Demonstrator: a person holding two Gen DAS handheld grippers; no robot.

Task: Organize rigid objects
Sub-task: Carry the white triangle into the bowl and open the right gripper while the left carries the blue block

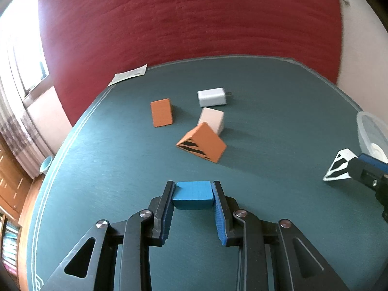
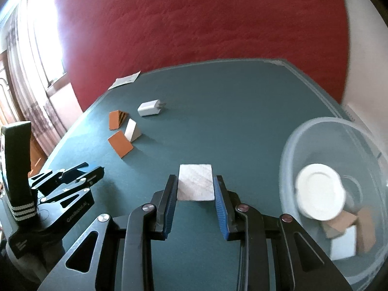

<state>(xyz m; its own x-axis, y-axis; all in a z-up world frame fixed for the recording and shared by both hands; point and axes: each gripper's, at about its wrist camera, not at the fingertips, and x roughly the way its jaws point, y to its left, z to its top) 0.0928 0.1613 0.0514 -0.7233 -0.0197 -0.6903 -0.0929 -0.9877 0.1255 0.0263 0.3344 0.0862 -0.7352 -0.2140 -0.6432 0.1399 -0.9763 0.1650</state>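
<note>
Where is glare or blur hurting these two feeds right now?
Left wrist view: the window at far left is blown out white, and the orange striped triangular block is slightly soft. Right wrist view: the window glares hard, and the clear plastic tub with the round white lid inside is smeared; fisheye bends the green table edge in both.

Between my left fingers (image 1: 167, 201) sits a block (image 1: 193, 194). Ahead lie a wedge (image 1: 202, 144), a charger (image 1: 211, 97) beyond it. Right of my right fingers (image 2: 219, 198) stands a bowl (image 2: 291, 150) holding a plate (image 2: 320, 191).
</note>
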